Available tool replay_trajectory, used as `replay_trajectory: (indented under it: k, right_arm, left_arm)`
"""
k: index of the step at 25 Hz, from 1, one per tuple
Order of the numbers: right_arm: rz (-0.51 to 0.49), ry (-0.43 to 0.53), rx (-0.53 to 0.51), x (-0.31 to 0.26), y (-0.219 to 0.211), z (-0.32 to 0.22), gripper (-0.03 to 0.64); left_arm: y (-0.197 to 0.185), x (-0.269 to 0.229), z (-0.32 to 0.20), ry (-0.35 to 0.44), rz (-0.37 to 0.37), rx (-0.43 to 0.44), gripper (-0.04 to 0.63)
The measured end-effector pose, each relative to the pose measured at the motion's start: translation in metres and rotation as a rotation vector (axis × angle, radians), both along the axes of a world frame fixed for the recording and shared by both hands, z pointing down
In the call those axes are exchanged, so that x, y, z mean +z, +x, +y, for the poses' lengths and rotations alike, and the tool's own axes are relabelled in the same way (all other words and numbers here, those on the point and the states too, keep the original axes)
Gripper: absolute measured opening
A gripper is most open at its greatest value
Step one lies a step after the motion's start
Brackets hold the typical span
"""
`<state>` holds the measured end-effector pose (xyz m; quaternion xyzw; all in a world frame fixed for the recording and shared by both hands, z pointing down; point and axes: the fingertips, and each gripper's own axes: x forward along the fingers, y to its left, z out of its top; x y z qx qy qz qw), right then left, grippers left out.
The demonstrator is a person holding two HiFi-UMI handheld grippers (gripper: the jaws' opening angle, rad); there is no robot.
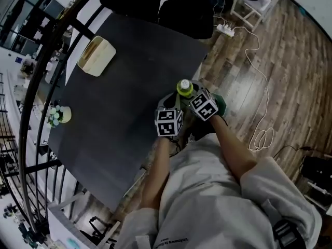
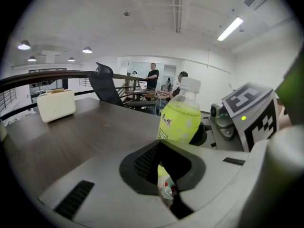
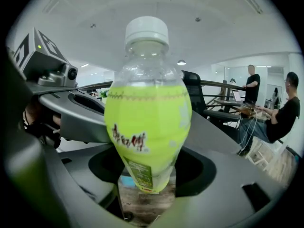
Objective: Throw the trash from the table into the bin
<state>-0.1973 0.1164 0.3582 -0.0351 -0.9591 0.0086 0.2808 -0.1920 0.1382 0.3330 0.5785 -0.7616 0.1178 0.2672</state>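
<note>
The left tongs [image 2: 165, 175] hide most of a small, unidentifiable scrap [image 2: 167, 190] between them.

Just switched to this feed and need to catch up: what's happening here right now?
A person works two hand-held grippers. The right gripper is clamped on the lower body of a clear plastic bottle of yellow-green drink with a white cap. It holds the bottle upright, off the dark grey table, by the table's edge and above the wooden floor. The left gripper sits right beside it; whether it holds anything is unclear. No bin is in view.
</note>
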Motion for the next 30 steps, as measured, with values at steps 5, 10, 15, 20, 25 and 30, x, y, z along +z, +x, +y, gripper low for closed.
replay_trajectory:
  k: [5,10,15,20,25,30]
  right_arm:
    - [0.036,-0.069,0.105,0.006,0.060,-0.040,0.311]
    - [0.085,-0.093,0.190,0.019,0.133,-0.091,0.308]
    - [0.101,-0.130,0.261,0.030,0.199,-0.118,0.310]
    - [0.096,-0.141,0.270,0.030,0.228,-0.112,0.310]
    - [0.122,-0.166,0.322,0.045,0.255,-0.105,0.310]
    - [0.190,-0.185,0.425,0.068,0.291,-0.105,0.311]
  left_arm:
    - [0.058,0.003,-0.043,-0.044,0.029,0.105,0.028]
    - [0.127,0.017,-0.096,-0.057,0.064,0.248,0.028]
    - [0.194,0.019,-0.122,-0.050,0.068,0.366,0.028]
    - [0.218,0.029,-0.123,-0.067,0.061,0.424,0.028]
    - [0.207,0.048,-0.096,-0.123,0.060,0.420,0.028]
    - [0.199,0.075,-0.076,-0.185,0.077,0.431,0.028]
